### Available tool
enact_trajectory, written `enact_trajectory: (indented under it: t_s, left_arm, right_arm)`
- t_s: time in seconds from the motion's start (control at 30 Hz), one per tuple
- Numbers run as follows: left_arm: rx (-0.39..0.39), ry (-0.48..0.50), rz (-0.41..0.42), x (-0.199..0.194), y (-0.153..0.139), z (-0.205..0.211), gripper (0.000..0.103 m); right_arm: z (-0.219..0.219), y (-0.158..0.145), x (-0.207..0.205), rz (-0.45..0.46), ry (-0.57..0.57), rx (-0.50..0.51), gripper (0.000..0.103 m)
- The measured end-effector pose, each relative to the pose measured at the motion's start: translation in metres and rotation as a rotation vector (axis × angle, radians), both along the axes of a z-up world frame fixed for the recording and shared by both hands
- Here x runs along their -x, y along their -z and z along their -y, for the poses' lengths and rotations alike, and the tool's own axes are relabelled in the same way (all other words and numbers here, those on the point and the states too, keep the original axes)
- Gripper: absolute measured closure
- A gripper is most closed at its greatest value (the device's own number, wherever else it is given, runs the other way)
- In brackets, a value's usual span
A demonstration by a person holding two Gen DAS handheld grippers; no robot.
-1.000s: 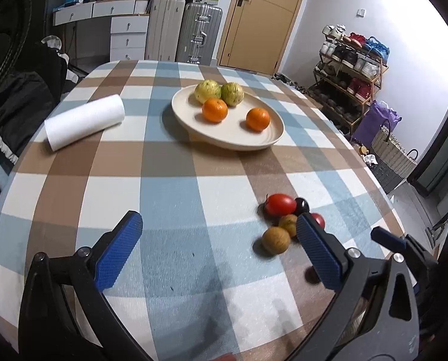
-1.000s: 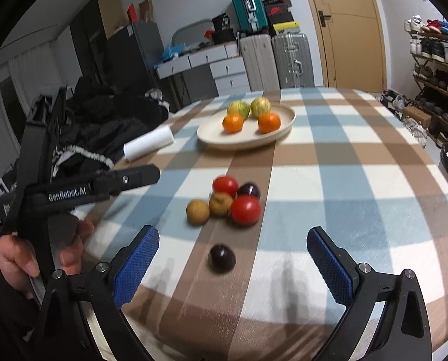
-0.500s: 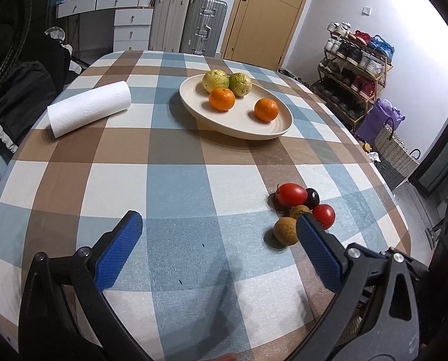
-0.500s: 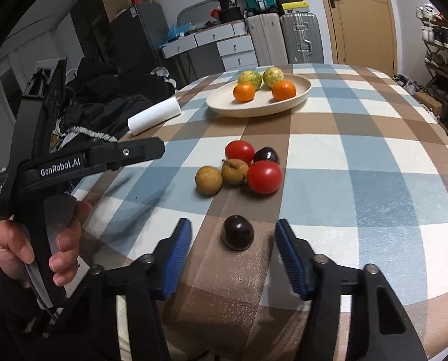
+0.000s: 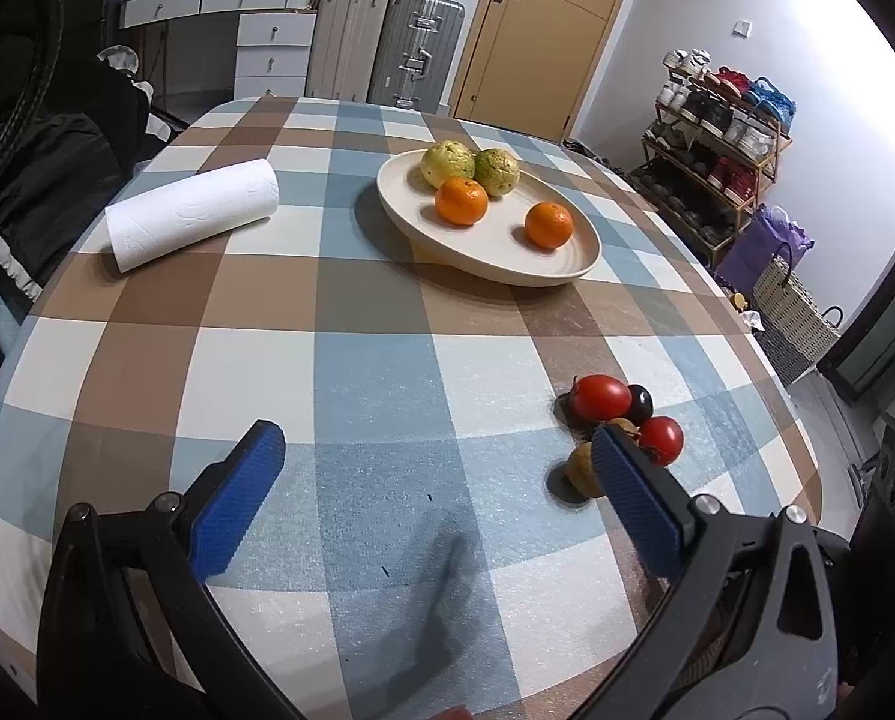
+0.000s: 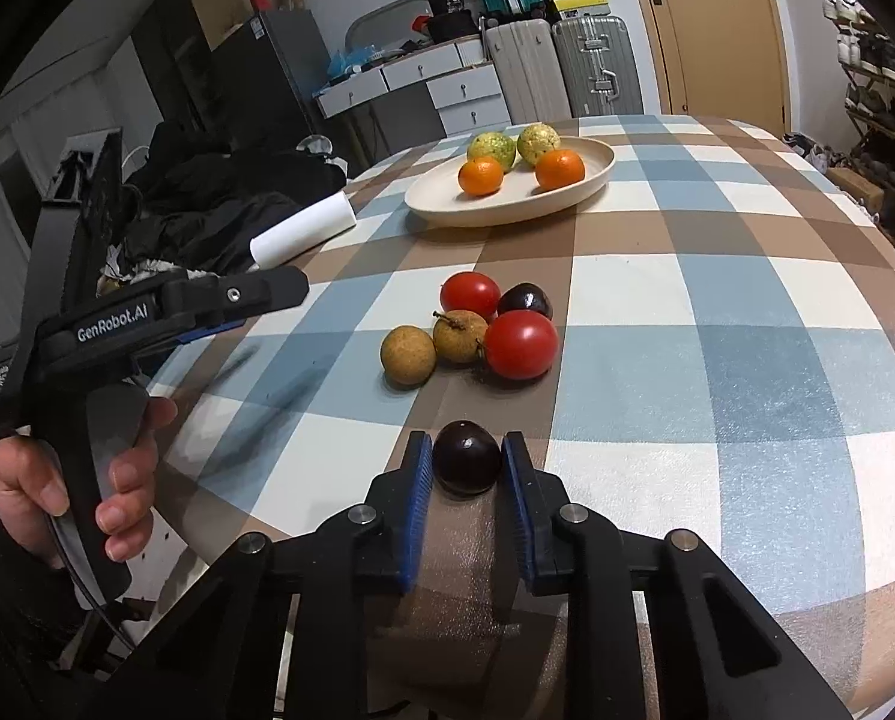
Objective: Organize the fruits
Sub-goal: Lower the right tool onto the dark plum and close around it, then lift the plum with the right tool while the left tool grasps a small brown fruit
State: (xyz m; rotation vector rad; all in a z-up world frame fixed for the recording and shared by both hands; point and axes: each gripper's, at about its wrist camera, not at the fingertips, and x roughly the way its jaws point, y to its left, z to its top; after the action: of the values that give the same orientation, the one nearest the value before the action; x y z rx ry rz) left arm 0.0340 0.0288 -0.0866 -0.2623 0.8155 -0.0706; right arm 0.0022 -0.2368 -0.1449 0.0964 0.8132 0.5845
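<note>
A dark round fruit (image 6: pixel 467 459) rests on the checked tablecloth near the front edge, and my right gripper (image 6: pixel 467 445) is shut on it, one blue pad against each side. Just beyond lie two red tomatoes (image 6: pixel 520 343), a second dark fruit (image 6: pixel 525 299) and two brown longans (image 6: pixel 408 355). A cream plate (image 6: pixel 510 207) further back holds two oranges (image 6: pixel 481 175) and two green-yellow fruits (image 6: pixel 493 147). My left gripper (image 5: pixel 435 444) hovers open over bare cloth, with the small fruit cluster (image 5: pixel 600 397) by its right finger and the plate (image 5: pixel 495 255) ahead.
A white paper towel roll (image 5: pixel 192 213) lies on the table's left side. Dark clothing (image 5: pixel 21 192) is heaped past the left edge. A hand (image 6: pixel 75 480) holds the left gripper's handle. Suitcases, drawers and a shoe rack (image 5: pixel 717 138) stand beyond the table.
My right gripper went from wide open to shut on the dark fruit as it moved in closer. The left gripper stayed open while its view shifted slightly.
</note>
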Motion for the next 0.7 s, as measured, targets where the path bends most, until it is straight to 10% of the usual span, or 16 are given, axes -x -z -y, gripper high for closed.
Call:
enact_trajectory:
  t_s: [0.7]
  left_arm:
    - [-0.083,0.287,-0.068,-0.026,0.016,0.069,0.001]
  right_arm:
    - [0.027,-0.009,-0.007,0.037,0.048,-0.096,0.079]
